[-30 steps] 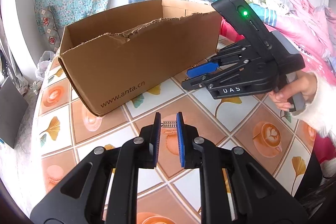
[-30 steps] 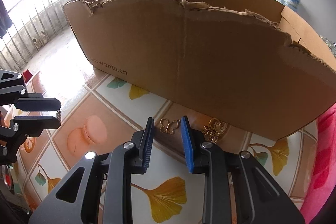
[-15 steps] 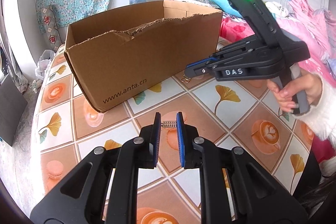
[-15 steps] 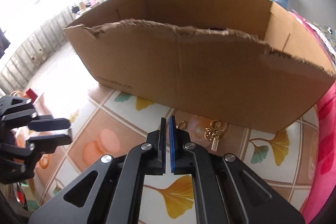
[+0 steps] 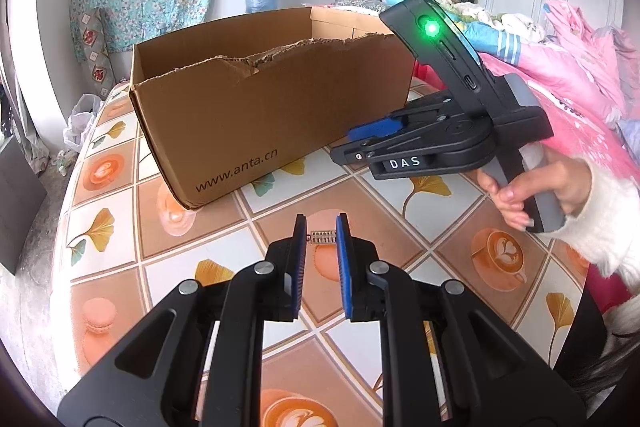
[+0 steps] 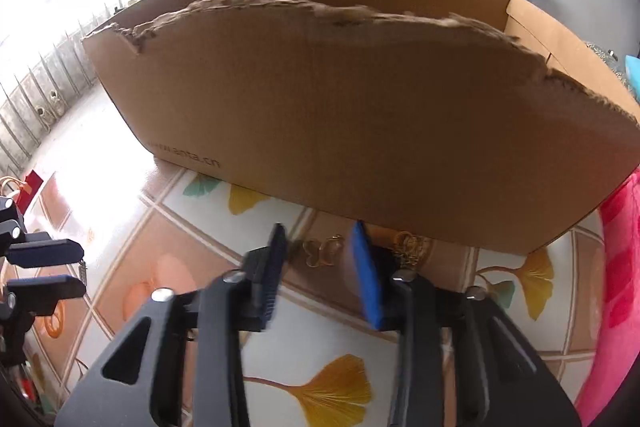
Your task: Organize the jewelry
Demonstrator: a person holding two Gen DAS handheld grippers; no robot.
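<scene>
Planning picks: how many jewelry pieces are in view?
3: silver bar in left gripper; gold clover between just-opened jaws of right gripper; gold cluster beside it. Box may hide more.

- A small silver bar-shaped hair clip (image 5: pixel 325 237), ribbed along its length, held crosswise between the left tongs' pads.
- A gold clover-outline piece (image 6: pixel 322 250) lies flat on the table, just at 6 o'clock of the cardboard box (image 6: pixel 360 107).
- A gold tangled chain piece (image 6: pixel 412 245), at 3 o'clock of the clover piece, close to the box's base.
</scene>
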